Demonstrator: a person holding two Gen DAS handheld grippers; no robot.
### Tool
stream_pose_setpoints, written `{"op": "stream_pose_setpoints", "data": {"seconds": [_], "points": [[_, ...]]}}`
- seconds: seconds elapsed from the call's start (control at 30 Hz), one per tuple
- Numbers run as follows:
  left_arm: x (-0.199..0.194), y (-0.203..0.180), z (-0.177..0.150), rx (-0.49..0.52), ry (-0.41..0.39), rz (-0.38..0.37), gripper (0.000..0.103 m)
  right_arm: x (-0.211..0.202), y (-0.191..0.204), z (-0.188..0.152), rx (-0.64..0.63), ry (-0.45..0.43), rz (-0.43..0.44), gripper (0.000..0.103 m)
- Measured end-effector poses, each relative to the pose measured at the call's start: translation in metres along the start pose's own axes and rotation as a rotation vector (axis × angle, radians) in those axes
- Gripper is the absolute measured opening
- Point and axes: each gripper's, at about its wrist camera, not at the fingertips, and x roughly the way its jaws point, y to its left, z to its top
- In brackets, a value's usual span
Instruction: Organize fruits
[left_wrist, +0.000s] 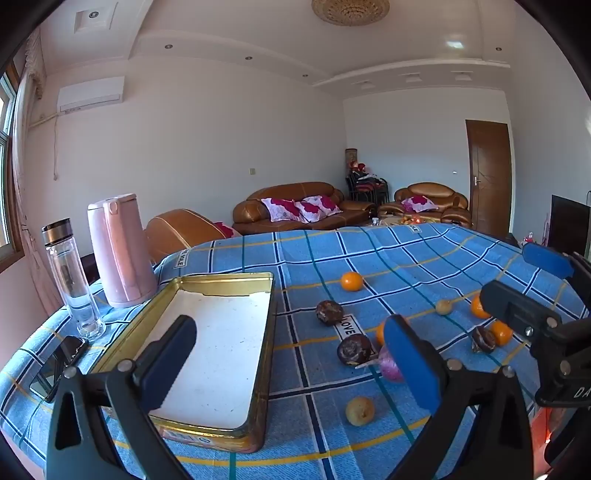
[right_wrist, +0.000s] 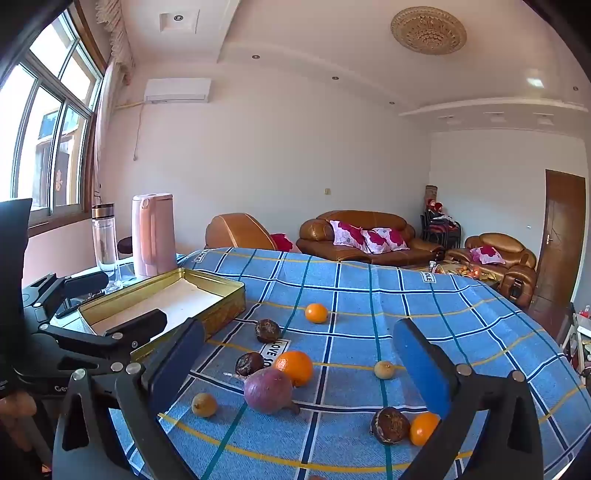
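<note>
Nearest the right gripper (right_wrist: 299, 373) lies a purple fruit (right_wrist: 267, 389), round with a short stem end pointing toward the right of the view, resting on the blue checked surface (right_wrist: 369, 295) just ahead of the fingers and slightly left of their midline. Touching it behind is an orange (right_wrist: 295, 367), and a dark brown fruit (right_wrist: 249, 363) sits just beside both. More fruit is scattered around: a small yellow one (right_wrist: 204, 405) to the left, another yellow one (right_wrist: 384, 369) to the right, a dark fruit (right_wrist: 389, 424) beside an orange (right_wrist: 423, 428) close to the right finger, and farther back a dark fruit (right_wrist: 267, 330) and an orange (right_wrist: 316, 312). Both grippers stand fully open and hold nothing. Off to the left sits a gold tin (left_wrist: 258, 332), open and with no fruit in it, likely where the fruit should go. The left gripper (left_wrist: 291, 358) hangs over the tin's near right corner, its right finger beside the purple fruit (left_wrist: 388, 365) as that view shows it. By my reading the right hand is better placed for the purple fruit, which lies almost between its fingers, needing only a small shift left and forward. Behind the tin stand a pink kettle (left_wrist: 120, 251) and a clear bottle (left_wrist: 72, 280), with a phone (left_wrist: 59, 365) at the surface's left edge.
</note>
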Motion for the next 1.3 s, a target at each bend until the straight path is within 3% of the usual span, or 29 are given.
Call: {"op": "stream_pose_setpoints", "data": {"seconds": [0.2, 1.3], "points": [[0.001, -0.009, -0.002, 0.041, -0.007, -0.010, 0.103, -0.002, -0.006, -0.001, 0.017, -0.006, 0.000, 0.102], [0.007, -0.004, -0.008, 0.020, 0.007, 0.009, 0.103, 0.006, -0.013, -0.013, 0.039, 0.028, -0.024, 0.102]]}}
